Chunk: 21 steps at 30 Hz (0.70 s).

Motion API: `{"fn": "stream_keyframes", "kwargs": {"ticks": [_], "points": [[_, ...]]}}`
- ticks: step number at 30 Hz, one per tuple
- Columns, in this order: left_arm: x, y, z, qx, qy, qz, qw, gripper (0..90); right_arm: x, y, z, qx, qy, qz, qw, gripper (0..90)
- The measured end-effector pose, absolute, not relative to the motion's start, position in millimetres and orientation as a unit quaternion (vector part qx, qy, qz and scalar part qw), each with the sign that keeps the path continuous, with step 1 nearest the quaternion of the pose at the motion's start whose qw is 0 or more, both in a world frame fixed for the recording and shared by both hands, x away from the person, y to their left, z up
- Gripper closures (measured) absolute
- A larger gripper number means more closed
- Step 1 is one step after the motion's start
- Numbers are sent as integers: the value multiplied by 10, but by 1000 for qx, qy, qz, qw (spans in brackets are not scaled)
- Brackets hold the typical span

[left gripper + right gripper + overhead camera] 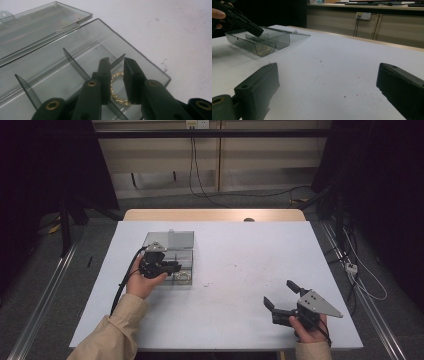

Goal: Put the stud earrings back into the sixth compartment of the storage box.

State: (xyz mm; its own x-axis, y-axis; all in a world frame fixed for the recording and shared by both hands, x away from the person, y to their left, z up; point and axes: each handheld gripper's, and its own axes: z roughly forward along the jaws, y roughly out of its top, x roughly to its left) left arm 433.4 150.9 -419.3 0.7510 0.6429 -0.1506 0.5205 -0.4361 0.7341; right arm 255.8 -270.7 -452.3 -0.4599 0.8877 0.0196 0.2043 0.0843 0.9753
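Observation:
A smoky clear plastic box (168, 251) with dividers lies at the table's left, its lid (170, 239) folded open to the far side. A gold chain ring (115, 96) rests in the box's end compartment (183, 276). My left gripper (178, 267) hangs over that compartment, jaws a little apart, straddling the chain ring from above (116, 61) with nothing pinched. The other compartments look bare. My right gripper (278, 292) sits near the front right of the table with its jaws spread wide (328, 75) over bare tabletop. From there the box (274, 41) and the left gripper (258, 32) appear far off.
The white table (235, 265) has a few small dark specks near its middle. A wooden strip (215, 214) runs along the far edge. Cables (200, 180) hang from a wall socket and trail over the floor behind; metal rails (45, 285) flank the table.

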Motion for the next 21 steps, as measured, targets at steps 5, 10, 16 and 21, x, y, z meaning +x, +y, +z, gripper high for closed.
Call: {"fn": "stream_keyframes", "kwargs": {"ticks": [5,10,16,21], "points": [[4244,1564,-4101,842,335,64,419,643,2535,-2732,-4522,416,660,538,319,38],[4096,1643,-4021,841,315,52,436,529,2522,-2736,-4523,416,661,536,320,38],[3871,1786,-4049,834,305,40,458,421,2516,-2737,-4525,418,662,534,320,38],[3695,1937,-4155,829,304,30,468,321,2515,-2735,-4527,419,663,532,320,38]]}}
